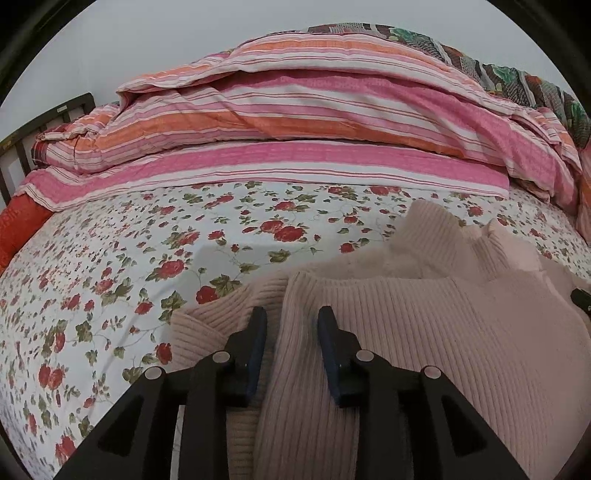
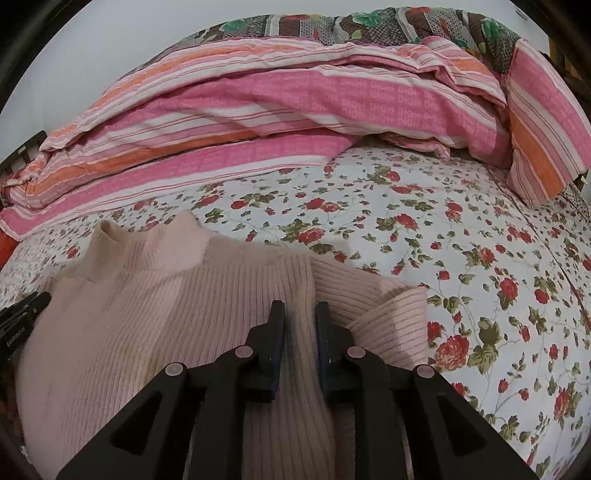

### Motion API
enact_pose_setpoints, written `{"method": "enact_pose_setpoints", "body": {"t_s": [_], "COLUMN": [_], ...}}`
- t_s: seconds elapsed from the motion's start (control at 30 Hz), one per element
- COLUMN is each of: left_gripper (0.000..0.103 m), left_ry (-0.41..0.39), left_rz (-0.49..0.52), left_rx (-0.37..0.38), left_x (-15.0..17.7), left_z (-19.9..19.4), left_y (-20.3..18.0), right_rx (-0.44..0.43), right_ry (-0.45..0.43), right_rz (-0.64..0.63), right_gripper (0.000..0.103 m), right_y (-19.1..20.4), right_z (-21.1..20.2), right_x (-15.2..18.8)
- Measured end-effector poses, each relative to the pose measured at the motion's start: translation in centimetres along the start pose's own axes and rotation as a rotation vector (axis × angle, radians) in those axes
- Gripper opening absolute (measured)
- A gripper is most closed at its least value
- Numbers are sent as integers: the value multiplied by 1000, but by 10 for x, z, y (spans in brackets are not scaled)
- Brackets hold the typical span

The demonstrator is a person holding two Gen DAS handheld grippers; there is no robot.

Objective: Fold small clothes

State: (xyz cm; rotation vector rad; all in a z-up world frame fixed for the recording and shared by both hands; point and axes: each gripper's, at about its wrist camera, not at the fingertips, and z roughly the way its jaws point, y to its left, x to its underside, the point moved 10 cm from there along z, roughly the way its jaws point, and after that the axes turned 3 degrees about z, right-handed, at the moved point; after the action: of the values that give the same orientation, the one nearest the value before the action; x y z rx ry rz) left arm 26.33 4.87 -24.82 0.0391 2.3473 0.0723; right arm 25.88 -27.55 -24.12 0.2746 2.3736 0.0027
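Observation:
A pale pink ribbed turtleneck sweater (image 1: 424,332) lies on the floral bed sheet (image 1: 129,258), collar (image 1: 443,236) pointing toward the far side. My left gripper (image 1: 292,321) stands over its left edge beside a folded-in sleeve (image 1: 207,317); the jaws are a little apart, with knit lying loose in the gap. In the right wrist view the sweater (image 2: 166,314) fills the lower left. My right gripper (image 2: 300,314) sits at its right edge next to the other folded sleeve (image 2: 388,314), jaws narrowly apart over a ridge of fabric.
A pink and orange striped duvet (image 1: 295,110) is heaped along the far side of the bed, with a patterned quilt (image 2: 369,26) behind it. A dark wooden bed frame (image 1: 37,125) shows at the far left. Bare floral sheet (image 2: 461,240) spreads to the right.

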Motion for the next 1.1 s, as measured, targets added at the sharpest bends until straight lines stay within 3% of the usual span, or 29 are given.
{"method": "enact_pose_setpoints", "body": {"t_s": [0.53, 0.97, 1.1], "left_gripper": [29, 32, 46], "left_ry": [0, 1, -5], "left_rz": [1, -14, -30], "left_rx": [-9, 29, 107], "left_x": [1, 0, -1], "left_z": [-1, 0, 0], "left_y": [-1, -1, -3], "right_rx": [-9, -2, 11], "right_ry": [1, 1, -1], "right_rz": [2, 4, -3], "right_gripper": [18, 18, 19], "right_y": [2, 1, 1], "right_z": [1, 1, 1], "right_x": [0, 2, 1]}}
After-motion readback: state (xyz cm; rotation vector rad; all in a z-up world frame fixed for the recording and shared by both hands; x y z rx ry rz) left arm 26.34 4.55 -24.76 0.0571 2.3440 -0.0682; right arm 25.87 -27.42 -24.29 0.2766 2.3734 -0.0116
